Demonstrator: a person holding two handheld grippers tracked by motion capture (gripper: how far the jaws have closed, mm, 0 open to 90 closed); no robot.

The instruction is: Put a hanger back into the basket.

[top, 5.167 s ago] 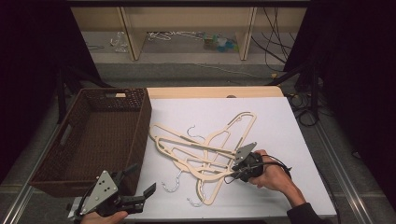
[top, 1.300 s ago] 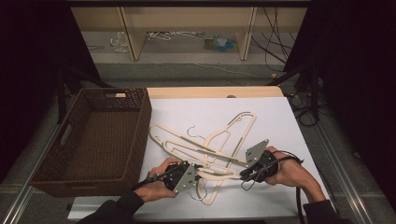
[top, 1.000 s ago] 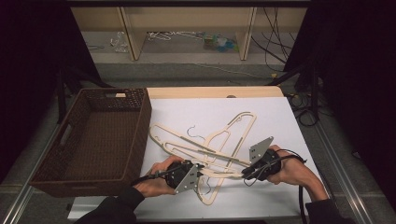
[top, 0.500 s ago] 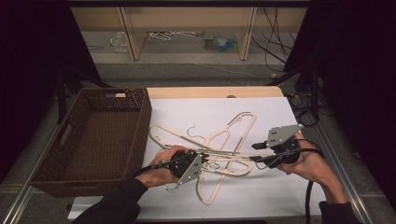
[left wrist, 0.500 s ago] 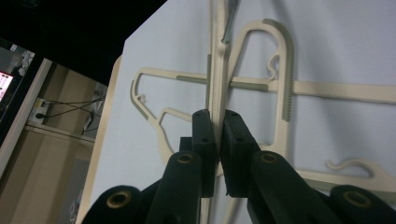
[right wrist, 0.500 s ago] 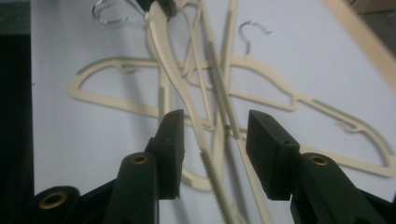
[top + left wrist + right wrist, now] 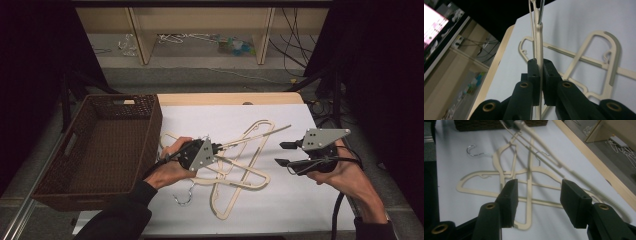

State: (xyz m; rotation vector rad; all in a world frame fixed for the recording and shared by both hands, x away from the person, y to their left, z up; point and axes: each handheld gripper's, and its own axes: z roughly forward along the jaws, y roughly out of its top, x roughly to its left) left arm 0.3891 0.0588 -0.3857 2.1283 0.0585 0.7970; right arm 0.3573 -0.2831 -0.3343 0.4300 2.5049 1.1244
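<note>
High view, entry —

A: Left gripper [image 7: 214, 148] is clamped tight on one cream hanger [image 7: 250, 136], lifted at a slant above the white table [image 7: 310, 210]; its far end points right, toward the right gripper [image 7: 281, 153]. The other hangers [image 7: 235, 192] lie crossed on the sheet, near centre.

B: And the right one?

A: Jaws about half apart, just been opening, nothing between them. It hovers right of the pile, clear of everything.

B: Left gripper view agrees: pads [image 7: 534, 75] pinch the thin edge of the hanger [image 7: 538, 37], held upright. Narrow grip, so it could pivot.

A: Judgement: step in hand is carrying this hanger to the wicker basket [image 7: 150, 115] at left. Raise it enough that its hook clears the pile before swinging left, or it may snag a neighbour.

B: Keep the long axis along the basket, lower it inside the rim, then release. Right gripper view shows the pile [image 7: 506, 177] below the open jaws; it could steady a dragged one.
</note>
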